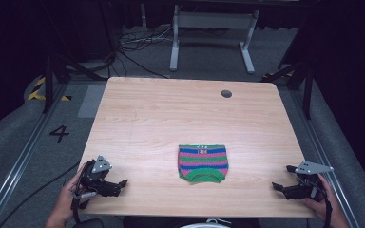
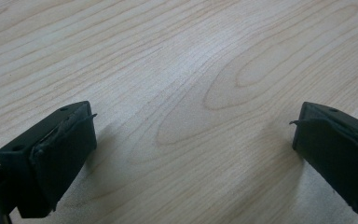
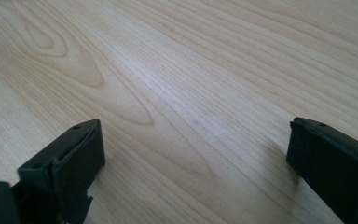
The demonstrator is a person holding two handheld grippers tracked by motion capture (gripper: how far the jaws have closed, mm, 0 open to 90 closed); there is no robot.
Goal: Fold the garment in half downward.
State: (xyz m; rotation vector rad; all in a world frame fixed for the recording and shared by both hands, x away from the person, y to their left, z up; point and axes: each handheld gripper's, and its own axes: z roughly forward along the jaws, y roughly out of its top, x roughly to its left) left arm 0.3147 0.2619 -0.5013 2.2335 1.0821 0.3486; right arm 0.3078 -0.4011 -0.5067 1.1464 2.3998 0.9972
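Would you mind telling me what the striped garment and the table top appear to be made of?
The striped garment looks like knitted yarn, matte and soft: fine ribbed bands of green, pink and blue, with limp edges lying flat. The table top looks like pale wood or a wood-grain laminate with a smooth, faintly glossy finish; grain lines and soft glare show in both gripper views.

Left hand comes in at 7 o'clock, holding the left gripper, which points toward 3 o'clock. Right hand comes in at 5 o'clock, holding the right gripper, which points toward 9 o'clock, facing the other. In the left gripper view, the left gripper has its jaws spread wide. In the right gripper view, the right gripper has its jaws spread wide too. Both sit low.
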